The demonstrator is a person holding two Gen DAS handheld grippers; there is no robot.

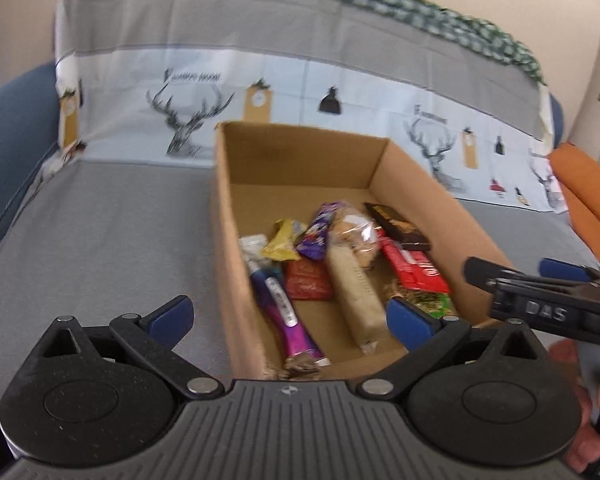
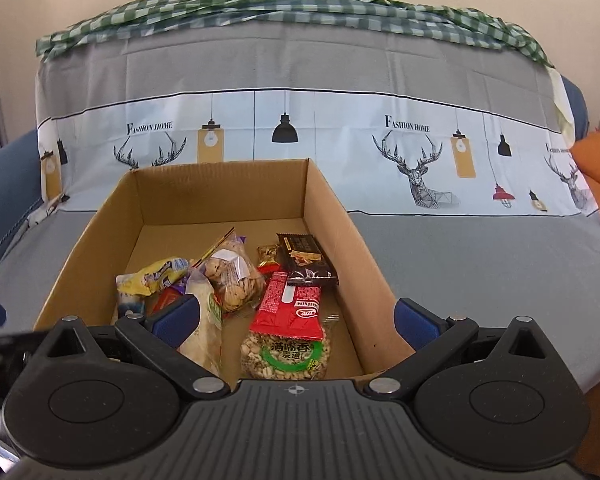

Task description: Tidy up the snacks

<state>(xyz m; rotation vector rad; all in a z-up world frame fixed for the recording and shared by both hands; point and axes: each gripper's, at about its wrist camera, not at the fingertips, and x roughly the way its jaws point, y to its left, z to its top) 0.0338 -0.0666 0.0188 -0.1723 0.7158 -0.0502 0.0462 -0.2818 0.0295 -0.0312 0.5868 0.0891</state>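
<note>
Right wrist view showed the right tongs (image 2: 296, 314) spread wide and empty just over the near rim of the cardboard box (image 2: 332, 204), the snacks (image 2: 288, 312) lying directly ahead, lengthwise away, left tongs (image 1: 290, 316) likewise released.

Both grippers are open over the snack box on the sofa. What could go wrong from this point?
1. The left gripper straddles the cardboard box's near-left wall; closing could pinch cardboard instead of the purple snack.
2. The right gripper sits close beside the left one, so the two could collide.
3. The snacks overlap: the red packet lies on the green-labelled puffed grain pack, so one grasp may drag both.
</note>
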